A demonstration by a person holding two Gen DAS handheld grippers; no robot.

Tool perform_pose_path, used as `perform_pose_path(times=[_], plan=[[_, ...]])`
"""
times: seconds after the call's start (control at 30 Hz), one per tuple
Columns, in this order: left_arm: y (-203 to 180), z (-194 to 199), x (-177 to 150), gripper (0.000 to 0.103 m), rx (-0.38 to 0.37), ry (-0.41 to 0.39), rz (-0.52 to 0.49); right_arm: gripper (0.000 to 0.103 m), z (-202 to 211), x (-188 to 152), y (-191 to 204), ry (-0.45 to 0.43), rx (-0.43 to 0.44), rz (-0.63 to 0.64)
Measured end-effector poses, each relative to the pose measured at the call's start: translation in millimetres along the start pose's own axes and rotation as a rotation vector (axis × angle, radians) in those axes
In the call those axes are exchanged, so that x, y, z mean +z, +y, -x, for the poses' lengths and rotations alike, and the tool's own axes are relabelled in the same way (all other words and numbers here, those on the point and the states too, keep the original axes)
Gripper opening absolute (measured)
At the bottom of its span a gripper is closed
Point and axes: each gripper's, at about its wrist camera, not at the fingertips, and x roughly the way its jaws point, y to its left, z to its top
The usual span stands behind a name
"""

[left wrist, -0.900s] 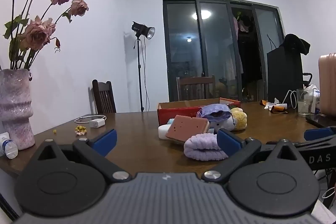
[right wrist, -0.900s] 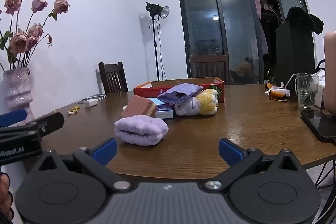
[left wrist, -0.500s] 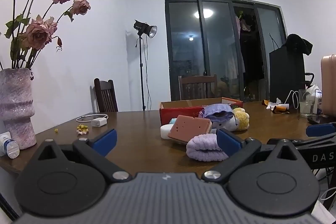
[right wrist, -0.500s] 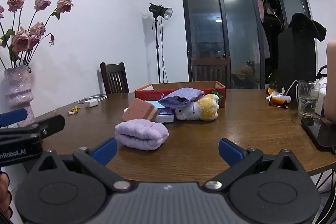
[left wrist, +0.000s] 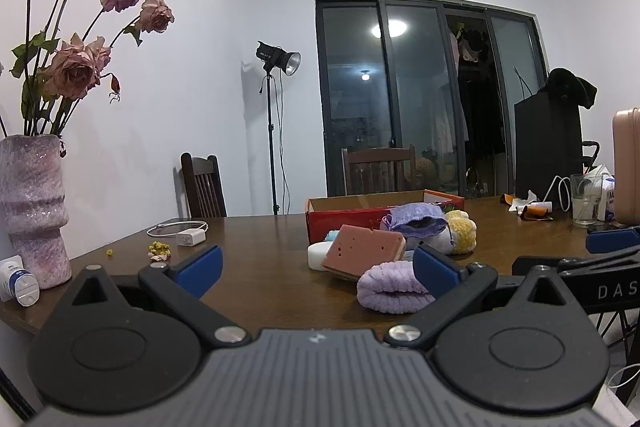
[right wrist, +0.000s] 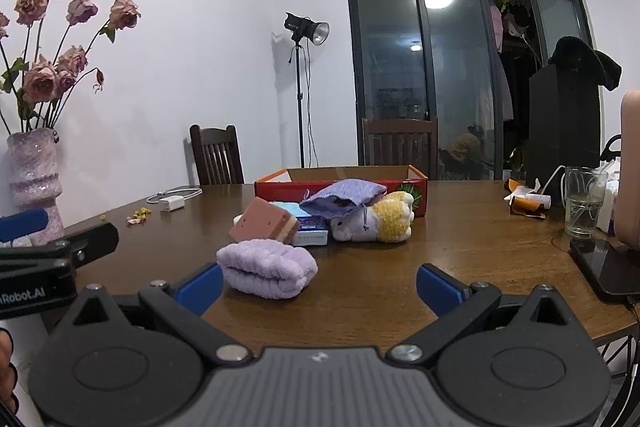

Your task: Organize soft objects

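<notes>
Dark wood table [right wrist: 460,267] in front of me. On it: folded lilac towel [right wrist: 267,269] nearest, pink sponge [right wrist: 265,220] behind it, plush toy [right wrist: 376,223], red box [right wrist: 340,183] at the back. Charger with cable [right wrist: 173,202] left; glass [right wrist: 582,203] and phone [right wrist: 608,269] right; vase [left wrist: 34,211] on the left edge.

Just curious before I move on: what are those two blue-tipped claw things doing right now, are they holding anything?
Left gripper: jaws open, holding nothing.
Right gripper: jaws open, holding nothing; the purple folded towel lies on the table, not gripped.
</notes>
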Motion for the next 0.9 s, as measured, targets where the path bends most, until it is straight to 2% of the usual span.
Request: perform_pose_path(times=[0.9], plan=[[-0.7, -0.9, -1.5, 0.103, -0.007, 0.011, -0.003, 0.103, 2.0, -1.6, -0.1, -0.005, 0.000, -0.006]])
